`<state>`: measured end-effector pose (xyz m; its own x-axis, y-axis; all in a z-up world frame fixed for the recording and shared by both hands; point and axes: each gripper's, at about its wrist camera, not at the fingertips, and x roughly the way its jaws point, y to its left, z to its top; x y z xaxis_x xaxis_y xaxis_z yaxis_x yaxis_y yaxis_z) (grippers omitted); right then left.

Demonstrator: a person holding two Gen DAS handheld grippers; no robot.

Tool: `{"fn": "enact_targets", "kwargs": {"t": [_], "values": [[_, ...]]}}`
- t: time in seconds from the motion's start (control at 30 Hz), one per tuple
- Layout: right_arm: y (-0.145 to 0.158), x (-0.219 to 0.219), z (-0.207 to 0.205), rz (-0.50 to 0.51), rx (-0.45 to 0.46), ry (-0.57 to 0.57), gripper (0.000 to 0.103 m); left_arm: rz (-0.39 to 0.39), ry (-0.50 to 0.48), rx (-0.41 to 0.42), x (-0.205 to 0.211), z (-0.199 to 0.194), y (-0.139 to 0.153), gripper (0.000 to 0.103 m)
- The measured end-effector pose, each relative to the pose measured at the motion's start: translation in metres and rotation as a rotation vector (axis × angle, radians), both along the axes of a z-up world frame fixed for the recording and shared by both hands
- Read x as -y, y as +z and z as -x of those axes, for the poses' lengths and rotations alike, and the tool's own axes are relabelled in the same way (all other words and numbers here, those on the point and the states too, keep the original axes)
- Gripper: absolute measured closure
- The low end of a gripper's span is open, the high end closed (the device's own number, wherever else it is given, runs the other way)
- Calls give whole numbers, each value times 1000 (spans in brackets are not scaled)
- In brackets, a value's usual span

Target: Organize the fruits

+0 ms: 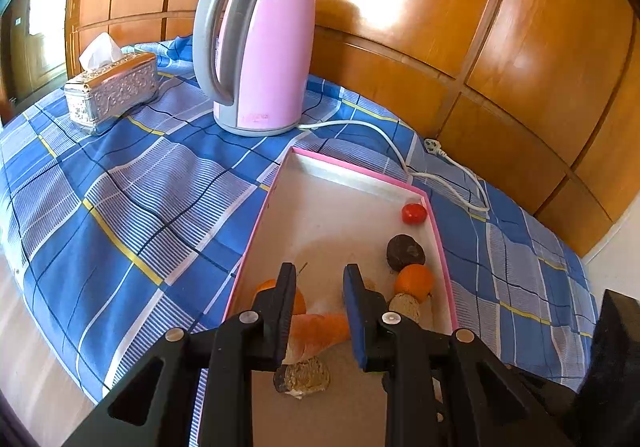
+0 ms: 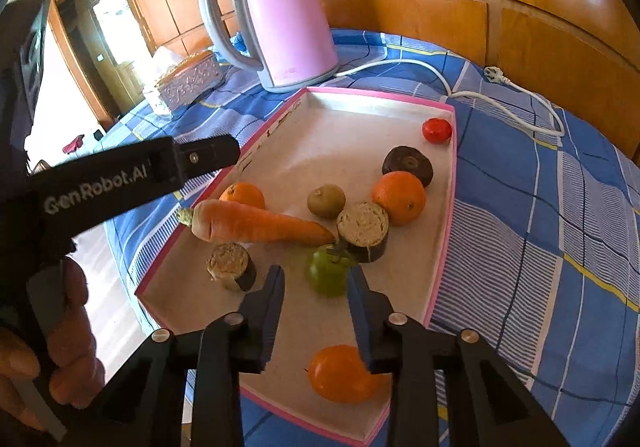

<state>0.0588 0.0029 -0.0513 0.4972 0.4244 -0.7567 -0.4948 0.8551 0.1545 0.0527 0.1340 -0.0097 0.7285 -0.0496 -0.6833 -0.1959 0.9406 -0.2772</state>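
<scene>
A pink-rimmed tray (image 2: 454,167) holds a carrot (image 2: 260,225), two oranges (image 2: 399,197), a kiwi (image 2: 326,201), a red tomato (image 2: 437,130), a dark round fruit (image 2: 408,165), two cut eggplant pieces (image 2: 362,229), a green apple (image 2: 326,275) and an orange-coloured fruit (image 2: 344,373). My right gripper (image 2: 316,275) hovers over the tray's near end, fingers slightly apart; the apple lies just past the tips, unpressed. My left gripper (image 1: 320,275) hangs above the carrot (image 1: 320,331), shut and holding nothing. In the right wrist view the left gripper (image 2: 234,153) reaches in from the left.
A pink kettle (image 1: 260,47) stands behind the tray on the blue checked cloth (image 1: 120,207). Its white cord (image 1: 440,167) trails along the tray's far right. A silver tissue box (image 1: 112,91) sits far left. Wooden panelling (image 1: 480,47) backs the table. A person's hand (image 2: 68,327) is at lower left.
</scene>
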Motion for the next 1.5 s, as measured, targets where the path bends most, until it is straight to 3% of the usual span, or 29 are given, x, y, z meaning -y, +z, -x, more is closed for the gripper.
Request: {"fn": "enact_targets", "kwargs": {"t": [0.73, 1.5], "values": [[7, 8, 8, 6, 36, -73, 70, -34, 8, 0, 4, 20, 0, 67], [11, 40, 25, 66, 103, -241, 63, -93, -3, 21, 19, 48, -1, 57]]}}
